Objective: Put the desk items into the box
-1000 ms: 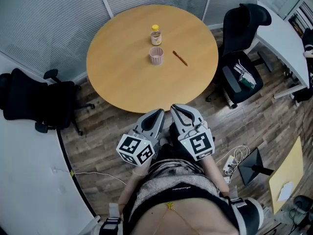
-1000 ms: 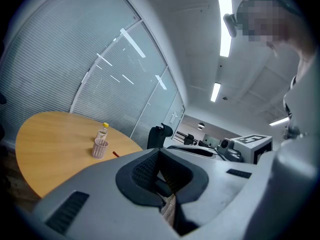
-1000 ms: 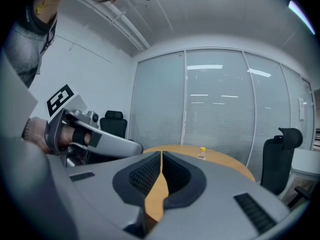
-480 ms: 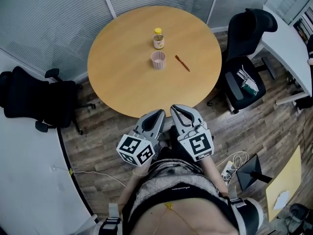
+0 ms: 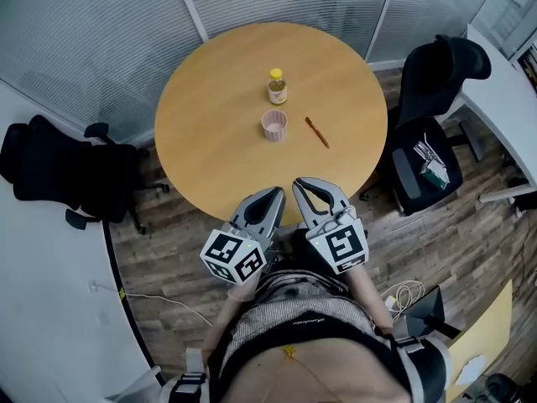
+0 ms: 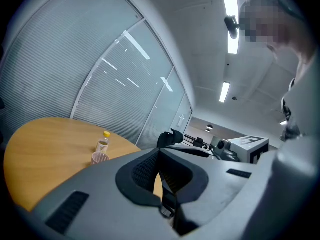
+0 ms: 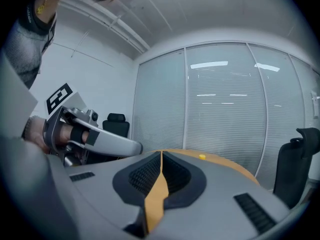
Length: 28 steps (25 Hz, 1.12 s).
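Since the earlier frames the round wooden table [image 5: 210,141] and everything on it have slid lower and a little rightward in the head view, while both grippers are kept at the same spot against the person's torso. The left gripper [image 5: 275,193] and the right gripper [image 5: 300,185] are held side by side just short of the table's near edge. In each gripper view the jaws are seen pressed together at the tips with nothing between them. The task's items are grouped near the table's middle, well apart from the grippers: a small clear bottle [image 5: 277,86] with a yellow cap, a pink ribbed cup [image 5: 273,125] just in front of it, and a thin brown pen [image 5: 317,132] to the cup's right. The table stands on a wood-plank floor [image 5: 176,254], backed by glass partitions with blinds [image 5: 101,32]. A black office chair [image 5: 63,170] is seen at the left. Another chair [image 5: 432,91] at the right carries small objects that cannot be identified. The bottle's label is too small to be read. Only black-and-white square markers are shown on the gripper cubes.
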Each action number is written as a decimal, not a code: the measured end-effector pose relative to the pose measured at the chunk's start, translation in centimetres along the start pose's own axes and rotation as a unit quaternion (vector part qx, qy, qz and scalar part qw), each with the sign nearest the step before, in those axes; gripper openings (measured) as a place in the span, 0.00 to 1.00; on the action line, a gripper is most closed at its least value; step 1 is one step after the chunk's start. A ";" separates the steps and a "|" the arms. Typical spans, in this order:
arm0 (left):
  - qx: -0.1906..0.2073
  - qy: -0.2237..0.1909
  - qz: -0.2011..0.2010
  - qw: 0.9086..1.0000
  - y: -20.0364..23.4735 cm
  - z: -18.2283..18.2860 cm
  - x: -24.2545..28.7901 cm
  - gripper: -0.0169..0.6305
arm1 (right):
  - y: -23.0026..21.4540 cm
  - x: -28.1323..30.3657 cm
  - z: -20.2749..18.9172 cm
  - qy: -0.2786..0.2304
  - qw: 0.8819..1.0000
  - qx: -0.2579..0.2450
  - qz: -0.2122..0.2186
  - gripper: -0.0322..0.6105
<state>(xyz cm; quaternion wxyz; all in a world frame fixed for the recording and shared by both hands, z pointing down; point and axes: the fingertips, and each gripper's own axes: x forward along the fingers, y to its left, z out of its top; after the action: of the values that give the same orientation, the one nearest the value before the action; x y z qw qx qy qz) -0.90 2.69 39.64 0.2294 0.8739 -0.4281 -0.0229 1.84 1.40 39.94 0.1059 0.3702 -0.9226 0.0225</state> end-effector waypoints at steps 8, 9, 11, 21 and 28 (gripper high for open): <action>-0.010 -0.016 0.035 0.999 1.3 1.4 3.0 0.03 | -3.0 2.3 0.8 0.002 0.999 -0.022 0.041 0.09; -0.010 -0.018 0.038 0.999 1.4 1.5 3.4 0.03 | -3.3 2.5 0.7 0.003 0.999 -0.023 0.045 0.09; -0.012 -0.020 0.044 0.999 1.5 1.5 4.1 0.03 | -4.0 2.7 0.4 0.005 0.998 -0.024 0.051 0.09; -0.014 -0.032 0.073 0.997 2.4 2.0 6.3 0.03 | -6.8 2.8 -0.6 0.010 0.997 -0.025 0.068 0.09; -0.013 -0.027 0.063 0.998 3.4 2.3 6.7 0.03 | -7.0 4.2 -0.3 0.011 0.998 -0.018 0.062 0.09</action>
<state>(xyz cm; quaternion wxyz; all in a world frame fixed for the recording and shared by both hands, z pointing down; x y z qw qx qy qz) 0.28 -5.09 40.05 0.2304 0.8413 -0.4876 -0.0376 3.77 -6.43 40.88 0.1209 0.3099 -0.9429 0.0166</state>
